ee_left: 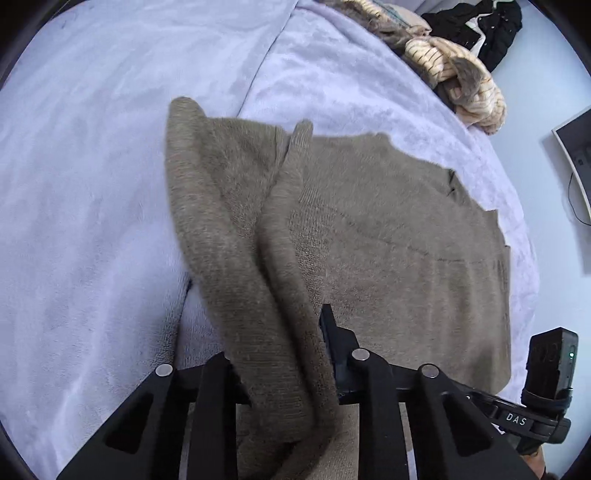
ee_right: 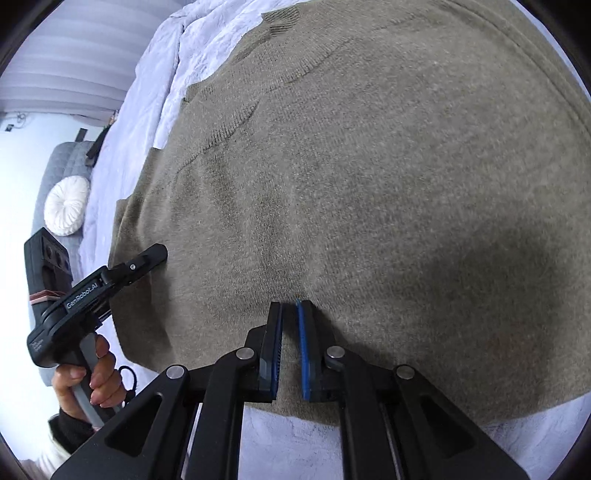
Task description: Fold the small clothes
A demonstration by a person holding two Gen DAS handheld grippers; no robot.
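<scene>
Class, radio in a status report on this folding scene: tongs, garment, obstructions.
Left tongs shut on sweater sleeve fold. Right tongs shut, tips at sweater body, grip unclear. Sweater spread on lavender blanket. Nothing in the way.

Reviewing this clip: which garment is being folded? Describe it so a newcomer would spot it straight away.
Start at the lavender blanket covering the bed. Spread across its middle lies a taupe knit sweater, one sleeve gathered into the left claw. Unlike the striped cream garment and the black clothes heaped at the far edge, it is plain and laid flat.

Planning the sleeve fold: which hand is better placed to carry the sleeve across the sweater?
Left. Its tool already clamps the sleeve; the right tool only rests on the sweater body.
</scene>
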